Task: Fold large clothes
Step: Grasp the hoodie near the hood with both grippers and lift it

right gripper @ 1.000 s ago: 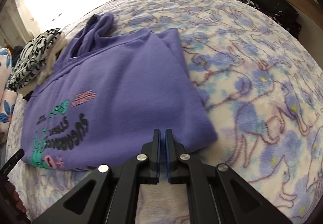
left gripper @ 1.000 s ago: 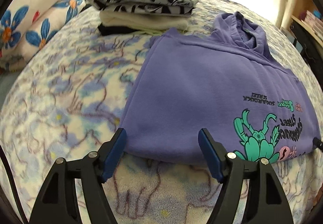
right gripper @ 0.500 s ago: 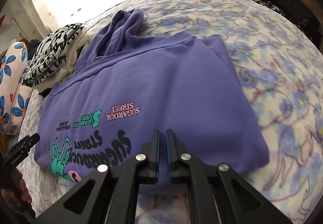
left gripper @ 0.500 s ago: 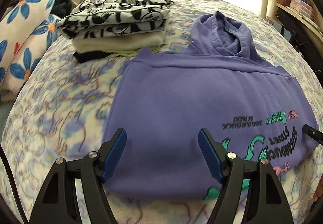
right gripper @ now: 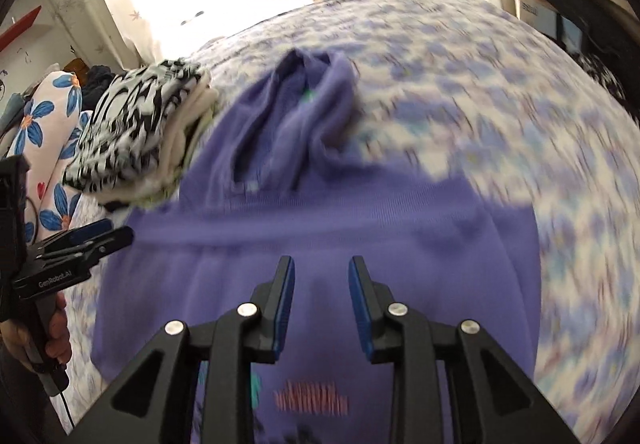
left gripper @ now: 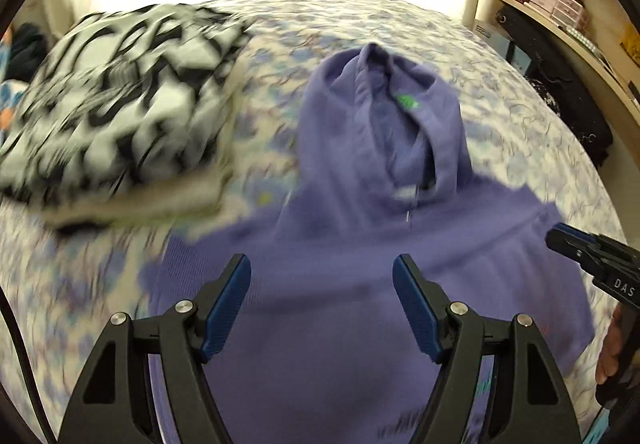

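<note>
The purple hoodie (left gripper: 360, 304) lay flat on the floral bedspread (left gripper: 500, 92), its body filling the lower centre of both wrist views and its hood (left gripper: 380, 116) stretched away toward the top centre of the frame, so the garment's long axis ran straight ahead of both tools. The hood, not yet folded in, sat beyond and between the two grippers, about equally far from each as far as the blurred frames allow. The left gripper (left gripper: 322, 304), at the bottom centre of its own view, hung over the hoodie's body with its jaws wide apart and nothing between them. The right gripper (right gripper: 322, 300), likewise low and centred in its view, was spreading its jaws, the gap bare of cloth. Each tool showed at the other's frame edge, side by side over the hoodie. A stack of folded clothes (left gripper: 120, 116), black-and-white print on top, sat at the upper left, just beside the hoodie's shoulder. A flowered pillow (right gripper: 52, 148) lay at the far left edge.
</note>
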